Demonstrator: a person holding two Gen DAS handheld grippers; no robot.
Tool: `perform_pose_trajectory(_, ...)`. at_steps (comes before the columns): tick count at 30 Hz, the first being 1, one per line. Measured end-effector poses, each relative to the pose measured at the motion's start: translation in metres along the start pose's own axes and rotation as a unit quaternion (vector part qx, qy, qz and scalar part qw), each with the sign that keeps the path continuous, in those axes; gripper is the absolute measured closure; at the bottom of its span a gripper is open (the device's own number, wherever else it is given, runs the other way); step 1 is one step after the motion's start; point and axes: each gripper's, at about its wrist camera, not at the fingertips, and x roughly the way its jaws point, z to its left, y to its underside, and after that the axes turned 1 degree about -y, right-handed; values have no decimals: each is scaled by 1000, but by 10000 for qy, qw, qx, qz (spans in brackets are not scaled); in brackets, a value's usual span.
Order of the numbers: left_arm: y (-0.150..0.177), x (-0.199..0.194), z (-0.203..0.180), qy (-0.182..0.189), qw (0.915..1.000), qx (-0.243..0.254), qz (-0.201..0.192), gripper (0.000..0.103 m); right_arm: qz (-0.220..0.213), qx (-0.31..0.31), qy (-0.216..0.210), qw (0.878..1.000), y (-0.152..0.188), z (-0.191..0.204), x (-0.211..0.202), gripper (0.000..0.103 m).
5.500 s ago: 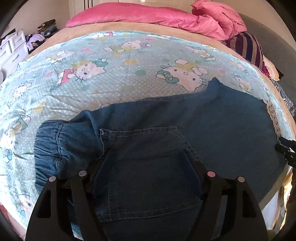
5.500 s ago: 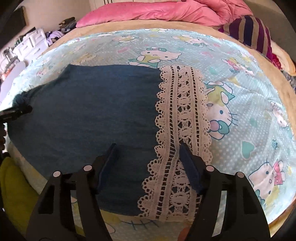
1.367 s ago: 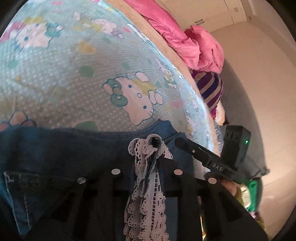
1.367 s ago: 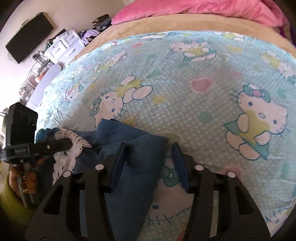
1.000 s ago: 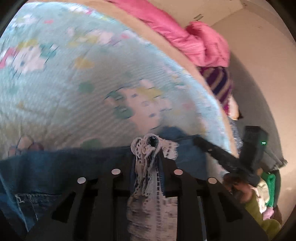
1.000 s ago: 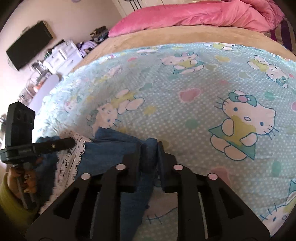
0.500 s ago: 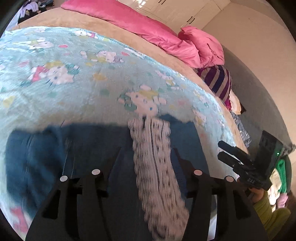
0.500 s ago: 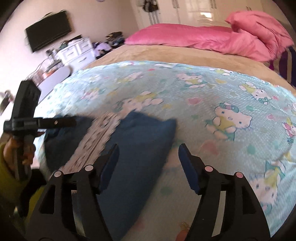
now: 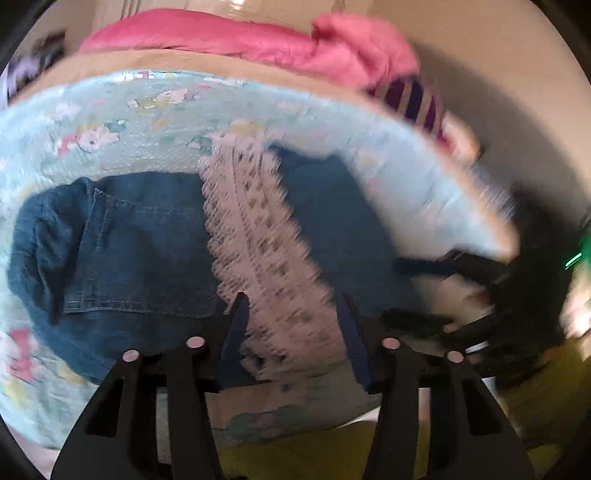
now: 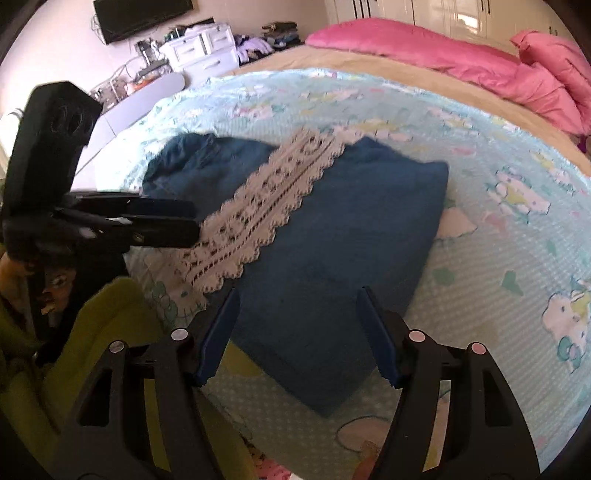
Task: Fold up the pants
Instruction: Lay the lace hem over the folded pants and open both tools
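The blue denim pants (image 9: 147, 236) lie folded on the cartoon-print bedsheet (image 9: 110, 122), their white lace hem (image 9: 255, 236) laid across the middle. My left gripper (image 9: 291, 314) hovers over the near end of the lace; its jaws are closing with nothing between them. In the right wrist view the same pants (image 10: 340, 240) and lace hem (image 10: 266, 199) show, with my right gripper (image 10: 297, 302) open and empty above the near fold. The left gripper (image 10: 194, 220) reaches in from the left beside the lace. The right gripper (image 9: 413, 291) appears blurred at the right of the left wrist view.
A pink duvet (image 10: 443, 59) and a striped pillow (image 9: 413, 99) lie at the head of the bed. White drawers (image 10: 203, 51) and a wall screen (image 10: 140, 14) stand at the far left. A person's yellow-green sleeve (image 10: 103, 332) is at the near bed edge.
Both grippers were shut on the pants' leg end and lace hem, then let go and drew back toward the near bed edge. The hem now lies flat across the folded pants.
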Motion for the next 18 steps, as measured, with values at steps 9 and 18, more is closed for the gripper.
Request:
perform_pose_trajectory(9,15,14,15,6,9993,-136,361,57,177,30,202,9996,14,-2,7,47)
perform_pose_trajectory(18,12,-13,16,-29,9995,-300,61,47,-276,341,165,9989,0,-8,-24,33)
